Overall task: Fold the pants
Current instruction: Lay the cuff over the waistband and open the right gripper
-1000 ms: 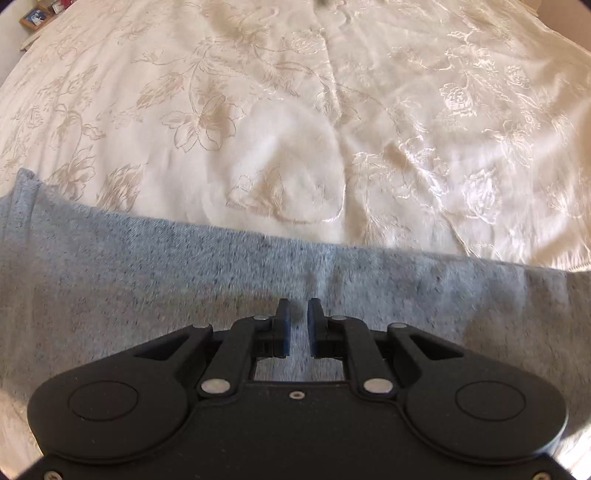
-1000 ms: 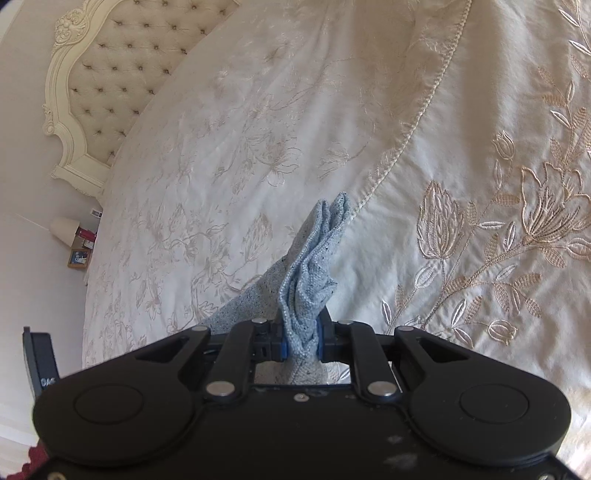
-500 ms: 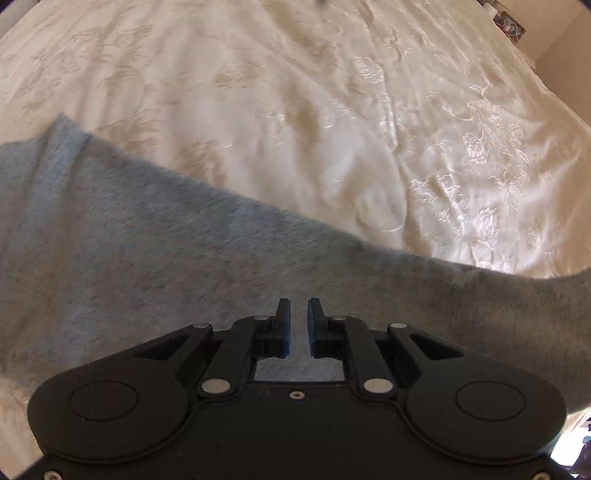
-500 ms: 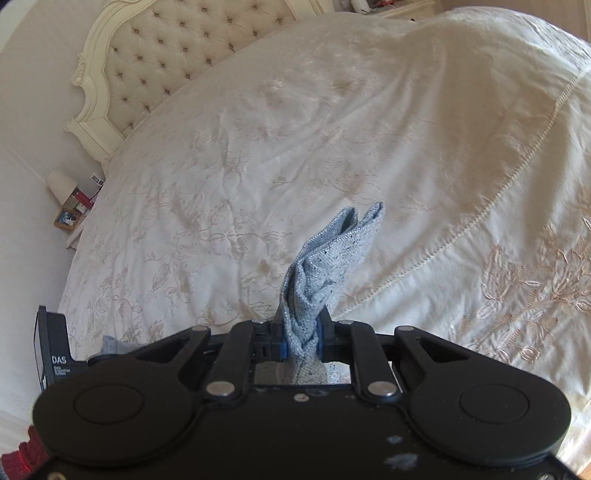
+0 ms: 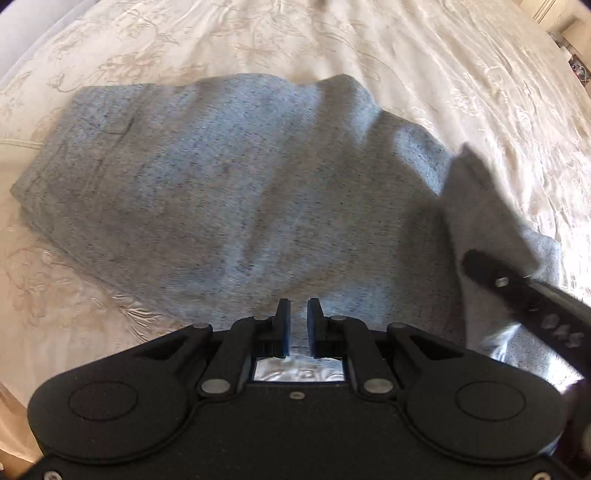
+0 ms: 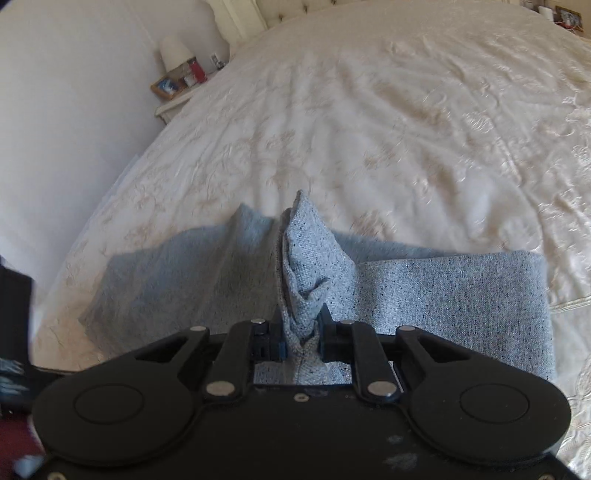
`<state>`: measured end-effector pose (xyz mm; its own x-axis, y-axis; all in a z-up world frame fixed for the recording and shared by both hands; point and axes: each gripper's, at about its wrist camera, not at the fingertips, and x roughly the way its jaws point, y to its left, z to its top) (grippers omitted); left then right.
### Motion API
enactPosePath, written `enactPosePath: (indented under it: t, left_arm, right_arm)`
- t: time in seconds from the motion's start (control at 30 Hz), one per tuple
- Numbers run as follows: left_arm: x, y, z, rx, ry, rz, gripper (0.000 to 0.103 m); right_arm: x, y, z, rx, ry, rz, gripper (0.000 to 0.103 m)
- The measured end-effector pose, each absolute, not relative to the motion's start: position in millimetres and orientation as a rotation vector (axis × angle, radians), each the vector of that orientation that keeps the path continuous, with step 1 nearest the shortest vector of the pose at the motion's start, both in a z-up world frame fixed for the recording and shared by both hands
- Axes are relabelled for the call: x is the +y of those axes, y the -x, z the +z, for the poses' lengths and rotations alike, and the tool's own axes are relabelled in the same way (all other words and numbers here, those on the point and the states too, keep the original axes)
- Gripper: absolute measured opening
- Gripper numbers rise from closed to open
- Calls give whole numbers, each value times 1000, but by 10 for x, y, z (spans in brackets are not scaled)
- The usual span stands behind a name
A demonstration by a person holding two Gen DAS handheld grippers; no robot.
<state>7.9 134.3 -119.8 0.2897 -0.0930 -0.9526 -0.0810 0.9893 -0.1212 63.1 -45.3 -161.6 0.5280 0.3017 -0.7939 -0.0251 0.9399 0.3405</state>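
Note:
Grey-blue speckled pants (image 5: 229, 184) lie on the cream embroidered bedspread (image 5: 443, 66). My left gripper (image 5: 298, 314) hovers over their near edge with a narrow gap between its jaws and nothing between them. My right gripper (image 6: 303, 325) is shut on a bunched end of the pants (image 6: 306, 266), lifted above the layer lying flat (image 6: 443, 295). The right gripper with its held fabric also shows at the right of the left wrist view (image 5: 517, 288).
The bedspread (image 6: 406, 129) stretches far ahead. A bedside table (image 6: 177, 88) with a lamp and small items stands at the bed's far left, by a white wall. A tufted headboard (image 6: 295, 9) is at the top.
The right gripper has carried the held end over the rest of the pants, which now lie below it. The left gripper's view has swung so more of the pants shows. Both frames are blurred.

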Motion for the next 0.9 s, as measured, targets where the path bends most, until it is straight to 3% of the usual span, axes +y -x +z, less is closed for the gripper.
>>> enactPosePath:
  t: [0.13,0.4,0.53,0.63,0.67,0.7,0.9]
  left_arm:
    - [1465,-76,-1109,1254,152,-29,17]
    - [1186,-175,-899,1175,162,-122,17]
    - [833,-233,-997,1201,132,-235,17]
    - [663,-195,-1280,1293,91,-254,18]
    - [646,-153,-1393,1329,78,-238,18]
    - [652,-103,-1507,1364,68,-210,18]
    - [758,-41,-1487,1338,145,-146,18]
  right_arm:
    - [-328,-640,-1826,1060,-385,274,40]
    - [-946,-233,-1289,905,-497,221,41]
    - [-1502,-162,-1447,979,-482,33,43]
    - [-1795,-95,-1809,1126,-445,-76,34]
    - [-1864,-63,-1937,1187,-426,-99,10]
    - [-1907,-28,-2028,1237,-405,-117,2]
    - [-1953,-15,-1715,1140,-346,25,5]
